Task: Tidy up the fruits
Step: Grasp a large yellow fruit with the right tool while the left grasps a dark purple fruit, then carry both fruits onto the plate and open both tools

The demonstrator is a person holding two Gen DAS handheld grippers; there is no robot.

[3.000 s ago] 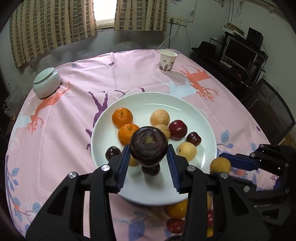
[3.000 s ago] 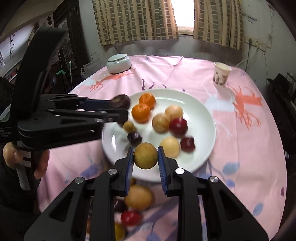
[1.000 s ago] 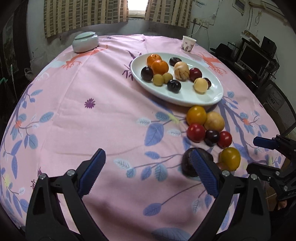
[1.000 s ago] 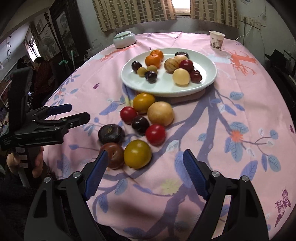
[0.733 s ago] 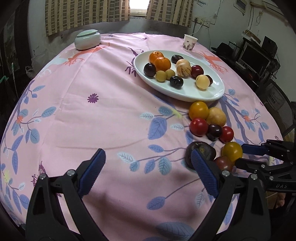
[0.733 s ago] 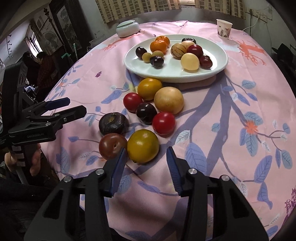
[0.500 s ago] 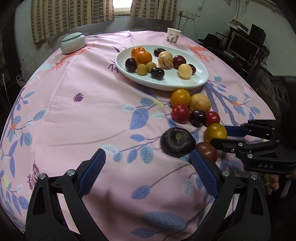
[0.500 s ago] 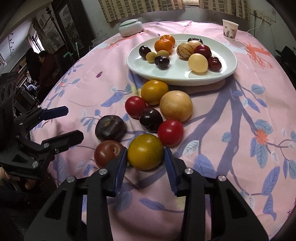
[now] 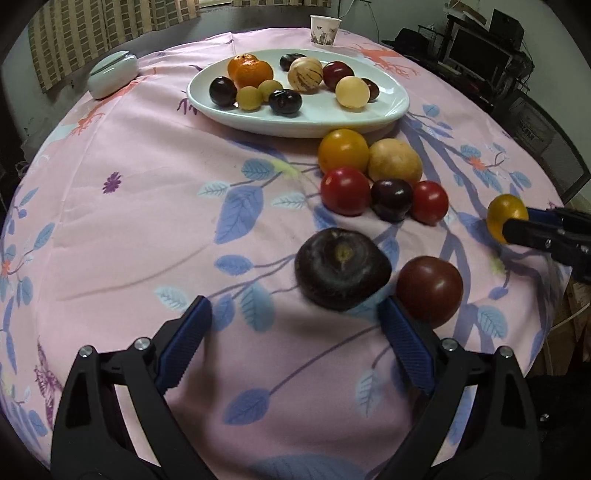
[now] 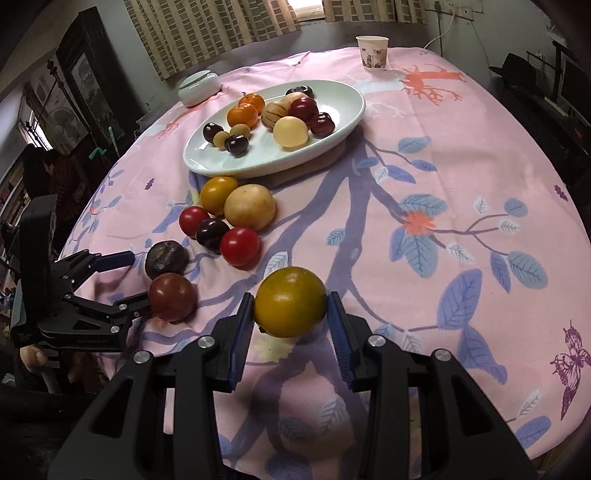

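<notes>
My right tongs (image 10: 291, 317) are clamped on a yellow fruit (image 10: 290, 302), held just above the pink cloth of the surface (image 10: 424, 166). My left tongs (image 9: 295, 332) stand wide with nothing in them, their tips just short of a dark purple fruit (image 9: 341, 272) and a brownish-red one (image 9: 429, 291) beside it. The white plate (image 9: 314, 114) of fruit sits farther back, with five loose fruits (image 9: 369, 177) in front of it.

window (image 10: 309, 7): daylit | curtains (image 10: 207, 33): checked | wall (image 10: 509, 33): pale | monitor (image 9: 476, 51): dark
</notes>
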